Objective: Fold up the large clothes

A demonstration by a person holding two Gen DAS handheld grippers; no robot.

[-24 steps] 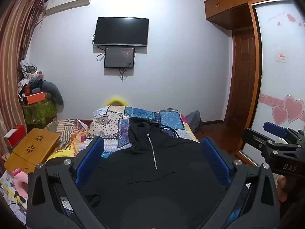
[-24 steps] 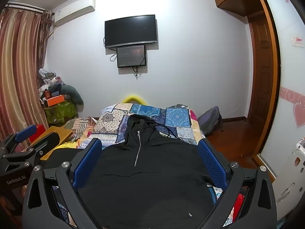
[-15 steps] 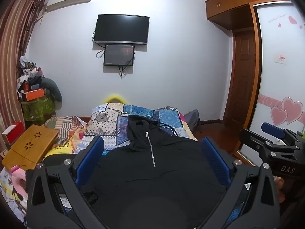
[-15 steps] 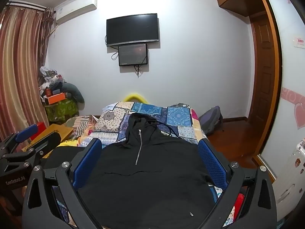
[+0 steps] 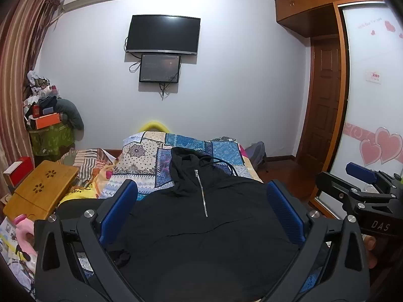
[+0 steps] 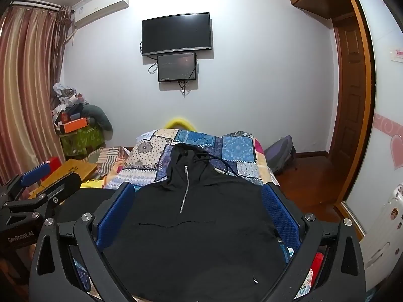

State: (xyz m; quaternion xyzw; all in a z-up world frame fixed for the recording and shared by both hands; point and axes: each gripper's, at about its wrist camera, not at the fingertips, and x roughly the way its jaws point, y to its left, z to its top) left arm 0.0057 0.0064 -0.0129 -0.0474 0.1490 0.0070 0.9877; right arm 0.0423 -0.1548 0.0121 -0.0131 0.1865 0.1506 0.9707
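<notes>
Striped curtain [image 6: 22, 95] at left; wooden lap table [image 5: 42, 191]; patchwork-quilted bed [image 5: 148, 158] mid-room, wall television [image 5: 163, 34] above. Black zip hoodie [image 5: 201, 226] flat along bed's near edge, hood toward wall. Left gripper [image 5: 201, 211] and right gripper [image 6: 199, 214] spread wide, empty.

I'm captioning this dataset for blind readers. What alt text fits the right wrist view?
A black zip hoodie lies spread flat on a bed with a patchwork quilt, hood toward the far wall, framed by the open right gripper, which holds nothing. The left gripper shows at the left edge; a television hangs on the wall.
</notes>
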